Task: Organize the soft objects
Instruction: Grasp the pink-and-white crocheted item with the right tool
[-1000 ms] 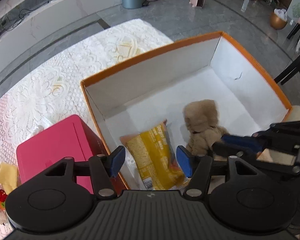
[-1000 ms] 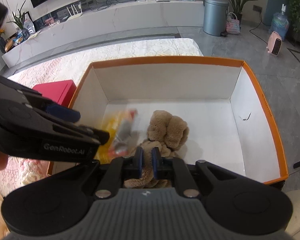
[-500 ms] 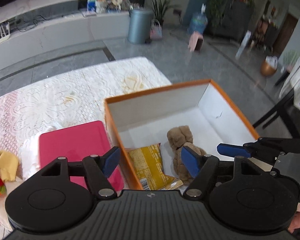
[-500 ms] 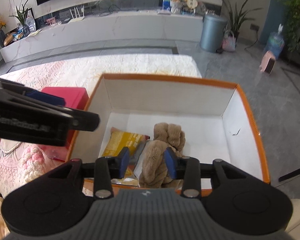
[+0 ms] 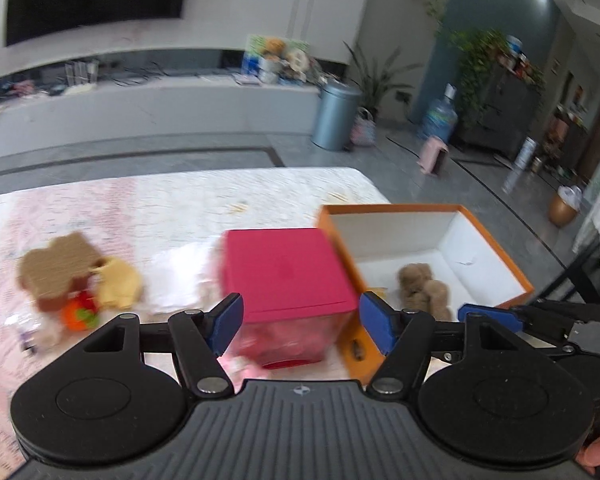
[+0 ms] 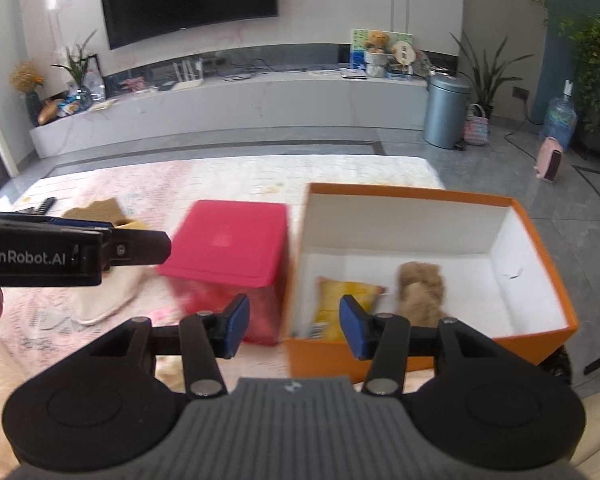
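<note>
An orange box (image 6: 540,236) with a white inside holds a brown plush toy (image 6: 420,292) and a yellow snack packet (image 6: 340,304). The box (image 5: 500,236) and the plush (image 5: 422,288) also show in the left wrist view. My right gripper (image 6: 294,330) is open and empty, raised in front of the box's near left corner. My left gripper (image 5: 300,326) is open and empty, above a pink lidded box (image 5: 284,268). On the tablecloth to the left lie a brown toast-shaped plush (image 5: 56,272), a yellow plush (image 5: 118,284) and an orange and red toy (image 5: 80,312).
The pink box (image 6: 228,240) stands against the orange box's left side. A white cloth (image 5: 180,276) lies left of it. The lace tablecloth (image 5: 160,208) stretches back to the table's far edge. A grey bin (image 6: 446,110) and a TV bench stand on the floor beyond.
Both grippers have pulled back and up from the orange box, and the right one has opened wider. The plush toy lies released inside the box. The views now show the table's left side.
</note>
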Motion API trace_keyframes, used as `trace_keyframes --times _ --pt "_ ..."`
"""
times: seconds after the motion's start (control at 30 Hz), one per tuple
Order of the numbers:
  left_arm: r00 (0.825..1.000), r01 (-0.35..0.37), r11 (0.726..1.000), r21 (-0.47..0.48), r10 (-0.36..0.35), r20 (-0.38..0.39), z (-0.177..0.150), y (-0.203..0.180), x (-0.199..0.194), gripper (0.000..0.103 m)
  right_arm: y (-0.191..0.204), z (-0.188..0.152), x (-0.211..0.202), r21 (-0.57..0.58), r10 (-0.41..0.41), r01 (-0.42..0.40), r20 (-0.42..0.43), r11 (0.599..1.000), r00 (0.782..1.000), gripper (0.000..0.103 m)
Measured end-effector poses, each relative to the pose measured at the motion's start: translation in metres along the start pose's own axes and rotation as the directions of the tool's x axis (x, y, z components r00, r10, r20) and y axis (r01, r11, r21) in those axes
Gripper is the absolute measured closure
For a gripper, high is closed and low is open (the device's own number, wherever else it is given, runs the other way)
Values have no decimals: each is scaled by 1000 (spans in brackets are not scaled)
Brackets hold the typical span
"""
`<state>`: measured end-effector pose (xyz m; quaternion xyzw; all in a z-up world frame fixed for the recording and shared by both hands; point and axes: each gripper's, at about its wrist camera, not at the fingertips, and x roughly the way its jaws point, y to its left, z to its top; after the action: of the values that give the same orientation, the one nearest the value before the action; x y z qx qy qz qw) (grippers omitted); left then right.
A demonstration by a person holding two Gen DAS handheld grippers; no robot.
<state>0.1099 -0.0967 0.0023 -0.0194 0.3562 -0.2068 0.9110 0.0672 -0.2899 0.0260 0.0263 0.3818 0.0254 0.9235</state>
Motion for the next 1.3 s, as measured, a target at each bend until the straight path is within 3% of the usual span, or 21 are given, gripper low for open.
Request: trace_keyframes --times 0.23,0.53,0.67,1.0,1.07,1.1,1.3 --pt "996 -80 995 -52 82 38 -31 43 -30 25 47 -19 2 -10 52 -52 -17 999 999 50" --pt "989 -141 983 -118 135 -62 -66 98 -35 27 86 -37 29 -37 80 -85 -110 996 991 50" --pt "983 -164 976 -144 150 -102 -77 114 -30 27 97 -39 46 -64 85 -96 -158 993 984 38" --pt "971 -205 959 -196 174 -165 -85 152 -11 27 115 -32 109 -167 41 -86 -255 982 966 33" --pt "967 -211 957 -198 174 -186 -85 156 -2 27 117 -29 124 -177 33 -84 -274 981 961 19" --pt "966 -211 957 -200 173 -194 -86 157 2 27 118 -29 130 -185 29 -83 -278 979 960 17" --pt "959 -205 954 -219 151 -241 -89 168 20 27 129 -31 162 -218 7 -81 -324 973 946 17"
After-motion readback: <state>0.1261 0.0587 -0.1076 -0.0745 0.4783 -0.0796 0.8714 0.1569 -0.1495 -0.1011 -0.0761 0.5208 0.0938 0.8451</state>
